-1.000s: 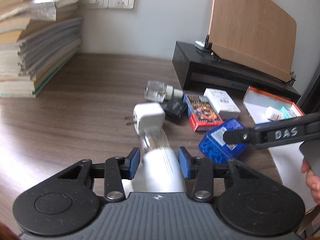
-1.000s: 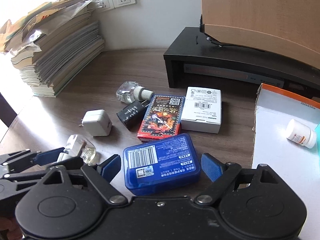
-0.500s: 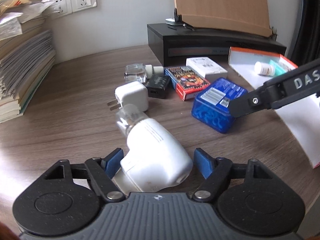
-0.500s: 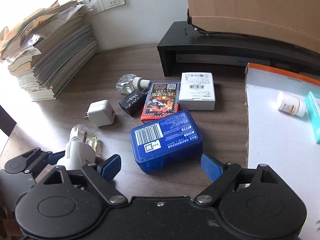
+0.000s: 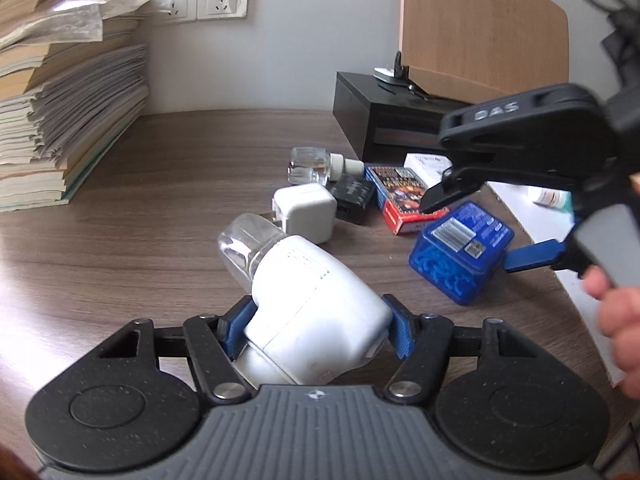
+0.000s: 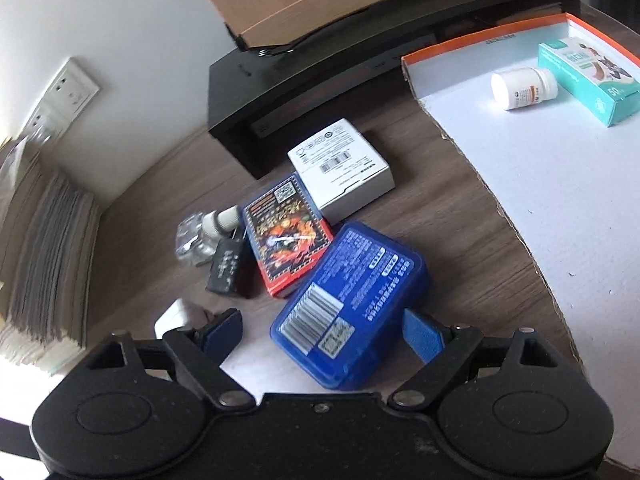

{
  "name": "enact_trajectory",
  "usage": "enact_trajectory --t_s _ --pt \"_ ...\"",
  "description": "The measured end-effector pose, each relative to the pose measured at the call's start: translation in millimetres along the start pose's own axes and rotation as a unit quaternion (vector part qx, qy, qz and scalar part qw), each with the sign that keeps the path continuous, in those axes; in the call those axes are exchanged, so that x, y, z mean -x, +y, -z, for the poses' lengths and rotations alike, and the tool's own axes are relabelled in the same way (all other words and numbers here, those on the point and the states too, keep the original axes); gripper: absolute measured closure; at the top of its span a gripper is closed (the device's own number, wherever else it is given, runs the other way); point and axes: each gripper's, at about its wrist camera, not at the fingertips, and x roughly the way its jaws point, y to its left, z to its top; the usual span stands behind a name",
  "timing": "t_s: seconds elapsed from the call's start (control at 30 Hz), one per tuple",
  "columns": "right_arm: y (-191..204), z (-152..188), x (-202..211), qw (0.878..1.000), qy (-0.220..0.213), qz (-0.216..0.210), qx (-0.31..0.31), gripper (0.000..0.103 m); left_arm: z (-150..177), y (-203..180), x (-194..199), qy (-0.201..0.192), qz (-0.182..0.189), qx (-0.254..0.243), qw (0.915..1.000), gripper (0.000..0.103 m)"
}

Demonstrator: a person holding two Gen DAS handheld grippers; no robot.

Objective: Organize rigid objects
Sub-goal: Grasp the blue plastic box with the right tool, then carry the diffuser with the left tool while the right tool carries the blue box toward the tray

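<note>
Left jaws: the left gripper (image 5: 320, 322) has just been closing; its blue pads now sit against both flanks of the white vaporizer (image 5: 316, 300), so I read it as clamped.
Vaporizer axis: in the left wrist view its clear bottle (image 5: 248, 248) points away toward 11 o'clock, with the fat plug end nearest the camera.
Right jaws: the right gripper (image 6: 320, 332) stands apart, straddling the near end of the blue box (image 6: 352, 300). The 3 o'clock pad is at the box's edge, while the 9 o'clock pad has a clear gap.
Blue box: it is on the tabletop (image 5: 140, 220), just beside the red card pack (image 6: 286, 236). Its long axis runs 7 to 1 o'clock in the right wrist view, so the jaws would close across the short width.
Destination, judged: the orange-rimmed tray (image 6: 520, 184) lies at 1 to 2 o'clock from the right jaws. It already holds a pill bottle (image 6: 524, 88) and a teal carton (image 6: 588, 80).
Nearer hand: the right is nearer for both the box and the tray.
Left view only: this view shows the box tipped up on one edge and the person's hand (image 5: 616, 312) on the right handle.
Right view only: this view shows the tray's contents and the gap at the 9 o'clock pad.
Risk, judged: the tilted box may skid toward the card pack as the pads meet it.
</note>
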Motion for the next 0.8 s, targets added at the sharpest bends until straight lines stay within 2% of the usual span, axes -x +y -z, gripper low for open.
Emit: enact_trajectory --t_s 0.07,0.13,0.33,0.47,0.57,0.8 --pt "3 -3 -13 0.999 0.017 0.030 0.006 0.001 -2 4 5 -0.005 0.004 0.009 0.9999 0.035" --pt "4 -2 -16 0.998 0.014 0.043 0.046 0.003 -5 6 8 -0.008 0.004 0.014 0.9999 0.035" --pt "-13 8 -4 0.990 -0.004 0.038 0.139 0.029 -8 12 14 -0.016 0.020 0.028 0.9993 0.035" --pt "-27 16 14 0.982 -0.034 0.033 0.181 0.030 -10 11 15 -0.017 0.034 0.038 0.9985 0.035" --pt "-29 22 34 0.972 -0.070 0.038 0.219 0.030 -12 8 14 -0.017 0.046 0.042 0.9979 0.035" --pt "-42 16 76 0.966 -0.108 0.025 0.232 0.030 -21 -19 20 -0.020 0.066 0.041 0.9968 0.035"
